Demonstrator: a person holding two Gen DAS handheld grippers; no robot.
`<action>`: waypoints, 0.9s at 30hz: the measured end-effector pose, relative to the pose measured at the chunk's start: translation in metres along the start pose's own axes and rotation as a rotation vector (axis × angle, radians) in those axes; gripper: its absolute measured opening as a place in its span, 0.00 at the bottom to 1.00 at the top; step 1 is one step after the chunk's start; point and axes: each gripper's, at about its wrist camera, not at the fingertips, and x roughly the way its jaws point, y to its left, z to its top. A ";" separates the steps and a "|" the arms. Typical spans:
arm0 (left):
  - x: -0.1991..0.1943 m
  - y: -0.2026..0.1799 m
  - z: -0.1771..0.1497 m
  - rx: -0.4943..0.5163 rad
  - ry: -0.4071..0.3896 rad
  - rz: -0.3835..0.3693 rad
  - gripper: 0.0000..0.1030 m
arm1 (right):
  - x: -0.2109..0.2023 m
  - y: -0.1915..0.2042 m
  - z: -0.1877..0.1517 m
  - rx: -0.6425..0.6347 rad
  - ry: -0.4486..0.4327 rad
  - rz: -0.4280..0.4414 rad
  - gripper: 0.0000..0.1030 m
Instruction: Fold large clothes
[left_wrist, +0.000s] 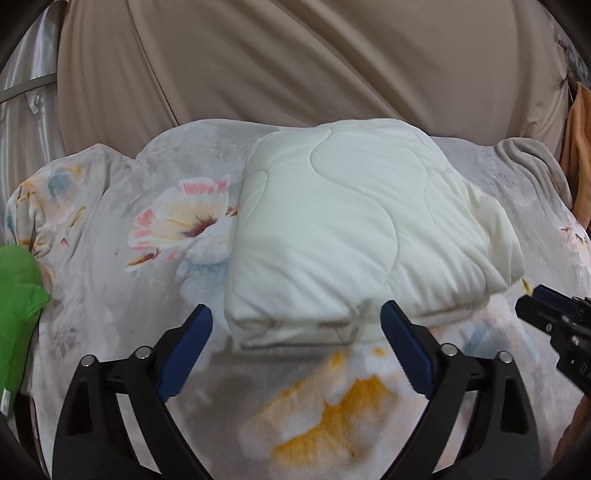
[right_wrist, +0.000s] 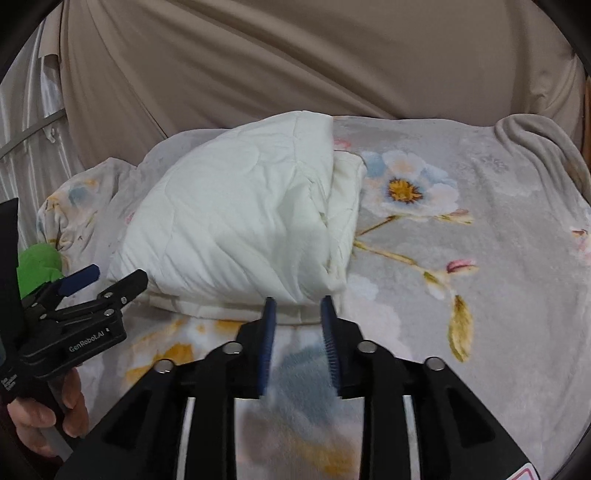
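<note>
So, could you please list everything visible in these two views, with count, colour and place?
folded quilt: one, cream white, lying on the floral blanket, just ahead of both grippers
floral blanket: one, grey with pink, blue and yellow flowers, spread under the quilt
green cloth: one, bright green, at the blanket's left edge
beige curtain: one, tan, hanging behind the blanket
orange fabric: one piece, orange, at the far right edge of the left wrist view
left hand-held gripper: one, black with blue pads, open wide at the quilt's near edge
right hand-held gripper: one, black with blue pads, open with a narrower gap, holding nothing
hand: one, gripping the left gripper's handle
</note>
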 end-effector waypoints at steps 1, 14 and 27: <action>-0.001 -0.003 -0.008 0.005 0.002 0.011 0.88 | 0.001 -0.002 -0.008 0.005 0.008 -0.006 0.41; 0.008 -0.018 -0.056 -0.033 0.049 0.067 0.95 | 0.018 0.012 -0.055 -0.022 0.049 -0.124 0.62; 0.010 -0.025 -0.060 -0.006 0.052 0.073 0.95 | 0.025 0.014 -0.058 -0.039 0.058 -0.168 0.64</action>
